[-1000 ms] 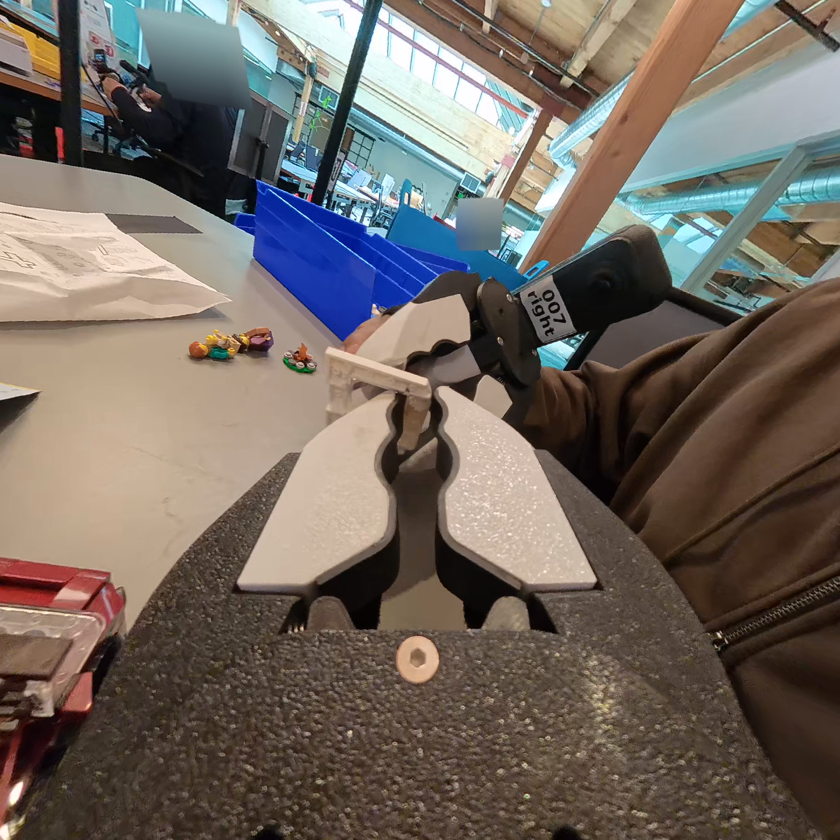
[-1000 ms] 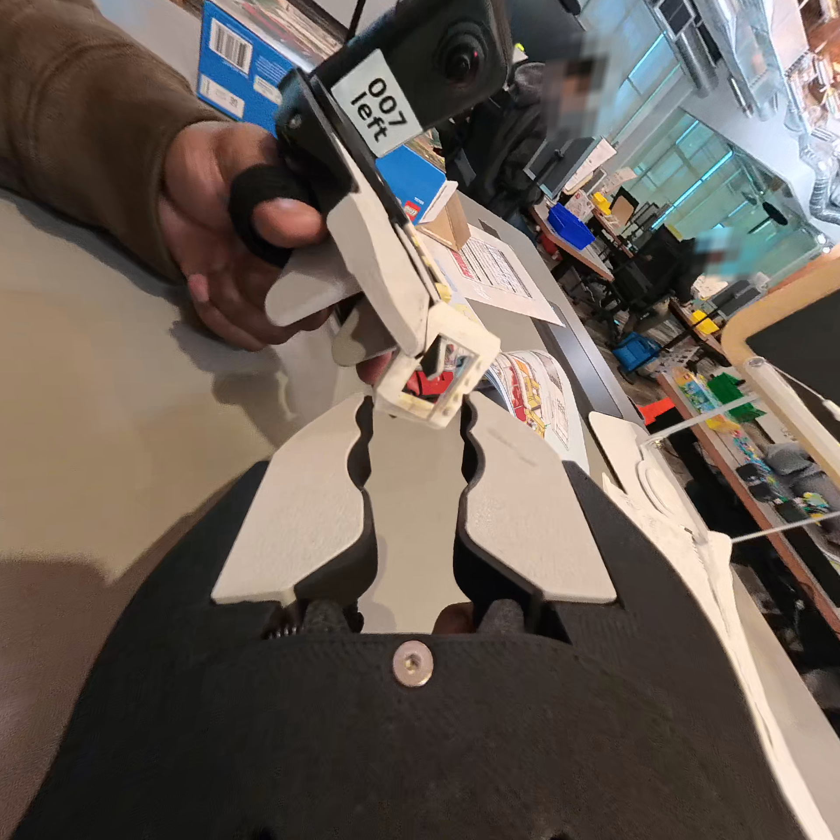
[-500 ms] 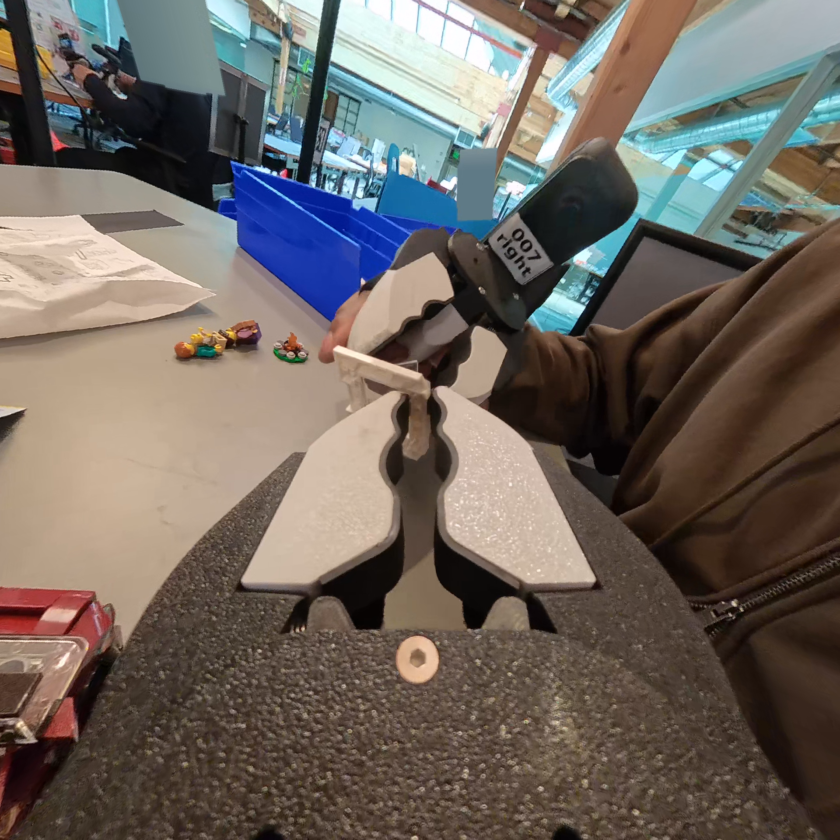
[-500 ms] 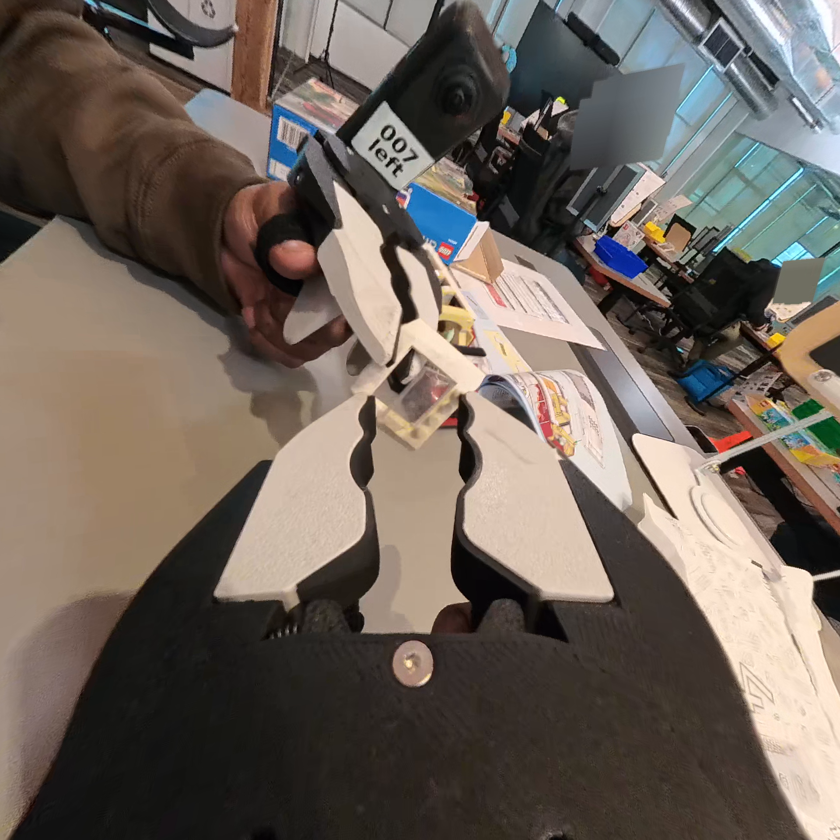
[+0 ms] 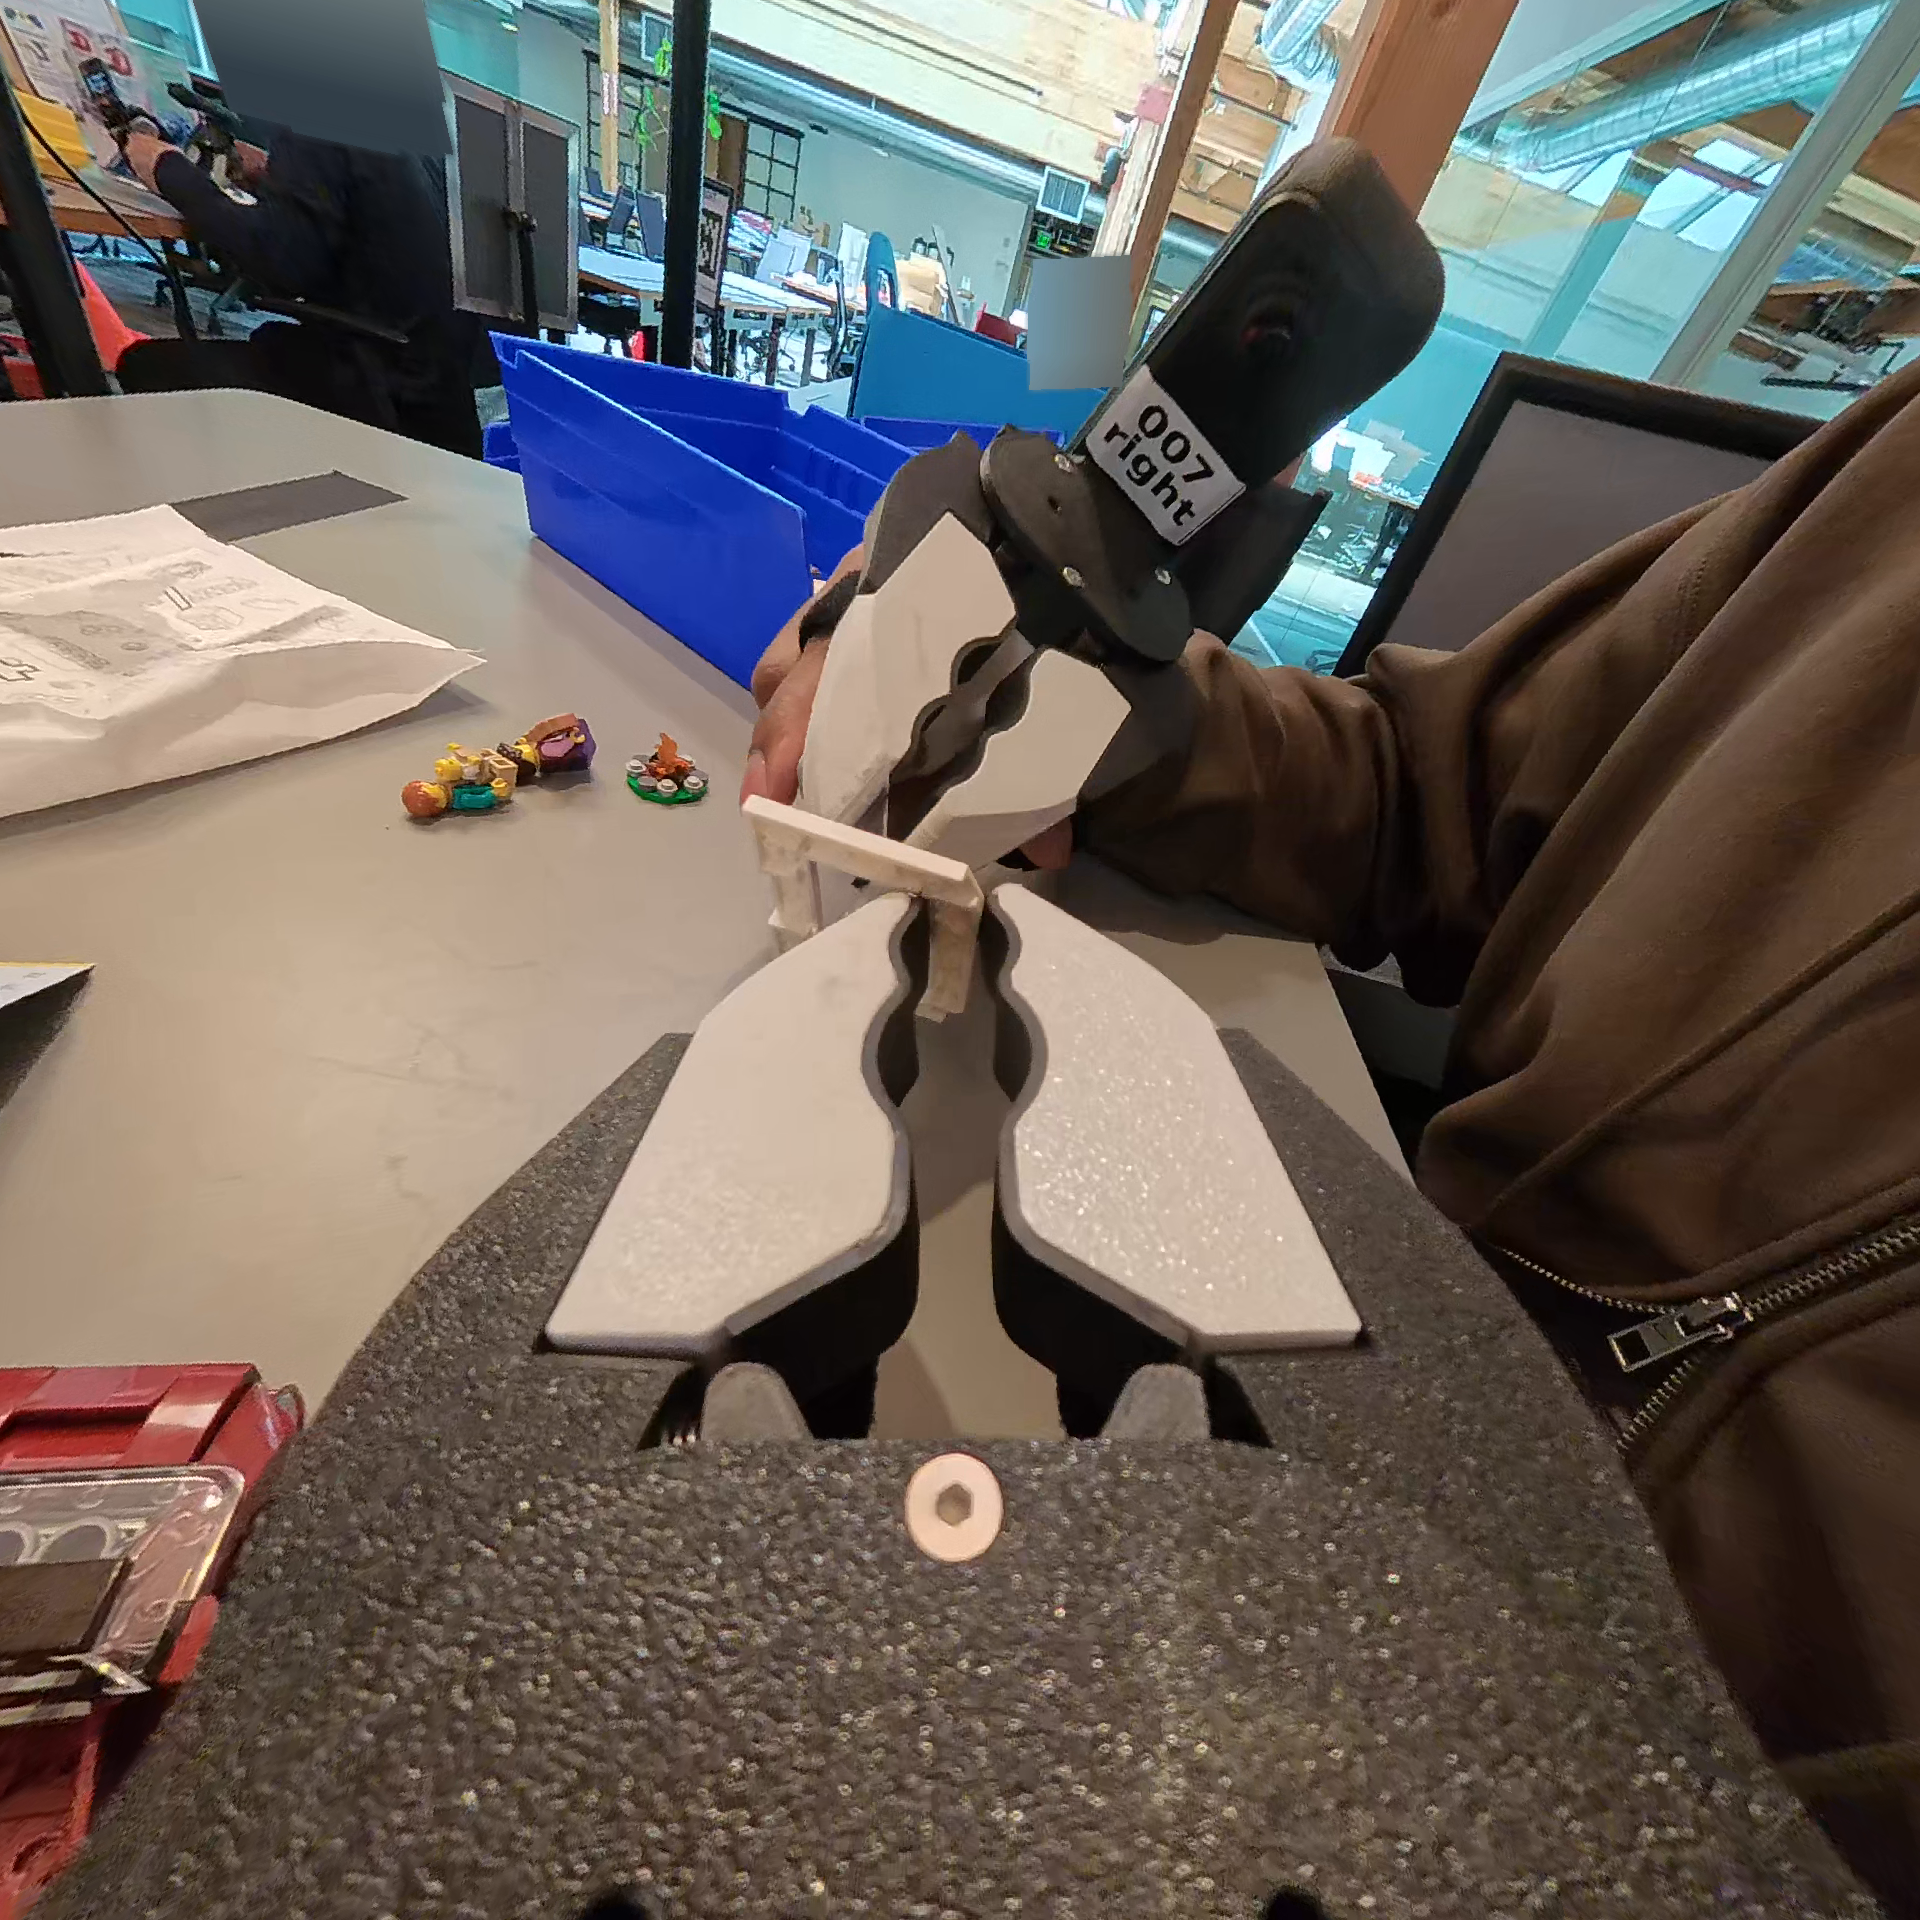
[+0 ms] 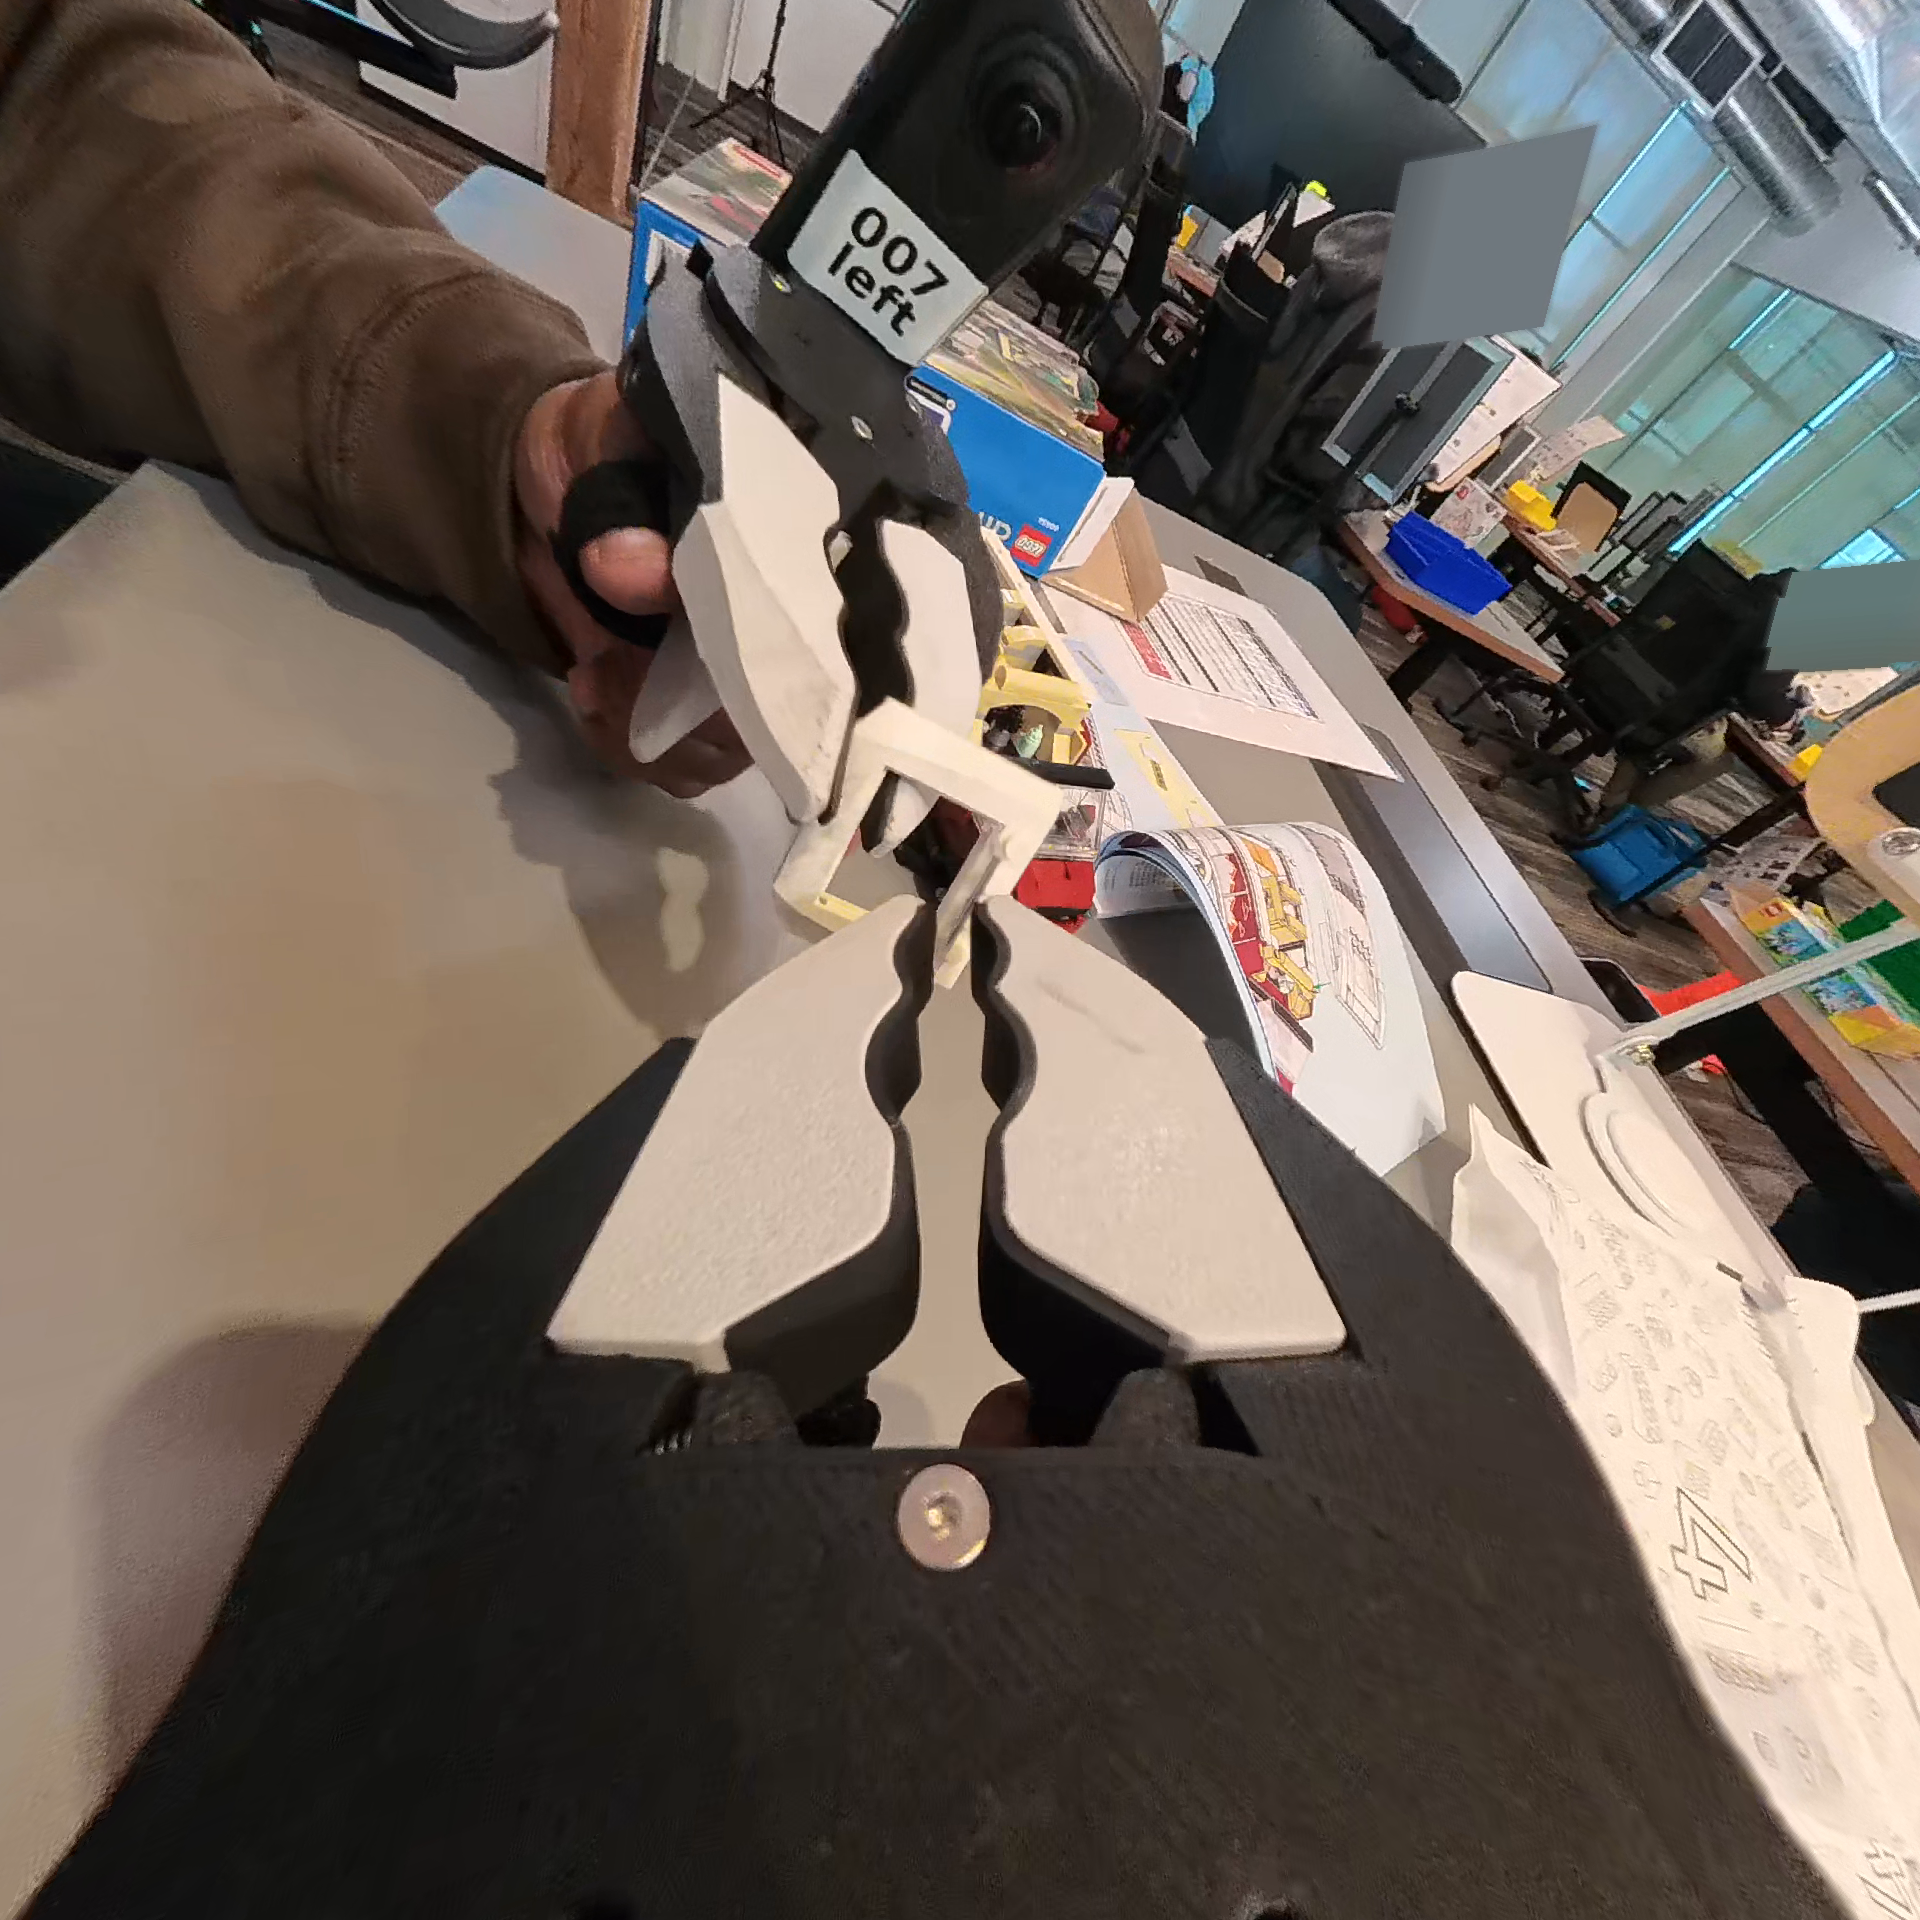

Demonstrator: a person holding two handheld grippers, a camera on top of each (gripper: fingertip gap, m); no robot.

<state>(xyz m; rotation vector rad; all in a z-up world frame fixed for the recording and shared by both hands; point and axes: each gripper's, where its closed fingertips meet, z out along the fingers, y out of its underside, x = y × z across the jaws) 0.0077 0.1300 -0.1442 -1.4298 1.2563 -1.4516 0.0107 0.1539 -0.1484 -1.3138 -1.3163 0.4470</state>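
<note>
Left gripper: pinches one side post of a white window frame, pads pressed on it, holding it above the grey table.
Right gripper: jaws nearly together on the frame's opposite edge, seemingly on a thin clear pane seated there; blur makes the contact hard to confirm.
Frame position: in the air between the two grippers, tilted, near the table's edge.
Nearby: small toy figures and blue bins beyond; an open instruction booklet to the right.
Handling advice: probably best to hold the left grip steady and keep the right squeeze light and square to the pane.
</note>
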